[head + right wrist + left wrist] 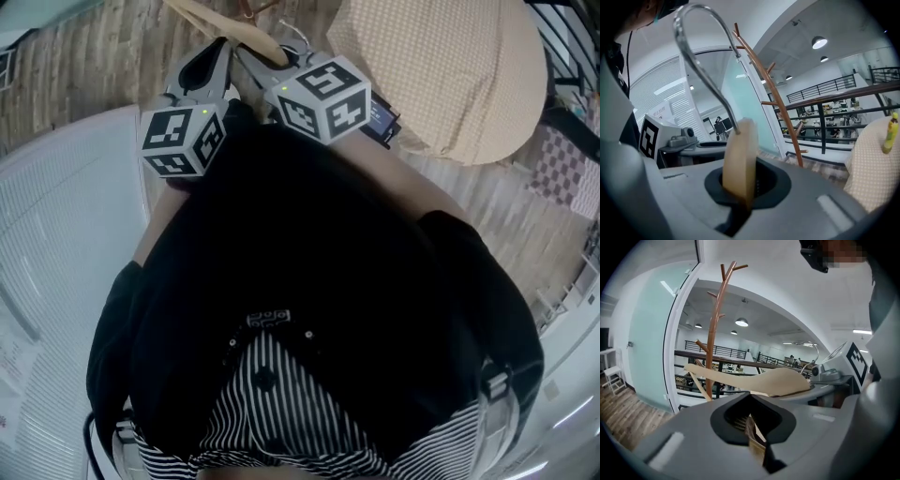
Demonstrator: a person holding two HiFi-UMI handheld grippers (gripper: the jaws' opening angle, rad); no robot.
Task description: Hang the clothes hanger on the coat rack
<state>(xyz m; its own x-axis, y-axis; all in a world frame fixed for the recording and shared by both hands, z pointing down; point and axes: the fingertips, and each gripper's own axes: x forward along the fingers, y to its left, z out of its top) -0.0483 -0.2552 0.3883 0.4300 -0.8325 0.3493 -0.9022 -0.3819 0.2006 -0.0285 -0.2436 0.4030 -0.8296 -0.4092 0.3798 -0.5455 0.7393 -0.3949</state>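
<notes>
Wooden floor (84, 56) beneath, left gripper (752, 422) and right gripper (740, 185) clamp hanger (761, 380) side-by-side.

The pale wooden clothes hanger (754, 380) sits between the fingers of the left gripper (757, 432) and the right gripper (740, 194), with its bent metal hook (701, 56) above the right fingers. The brown branching coat rack (712, 343) stands well beyond both sets of fingertips. The beige checked beanbag (450, 75) lies right of the right fingers.
</notes>
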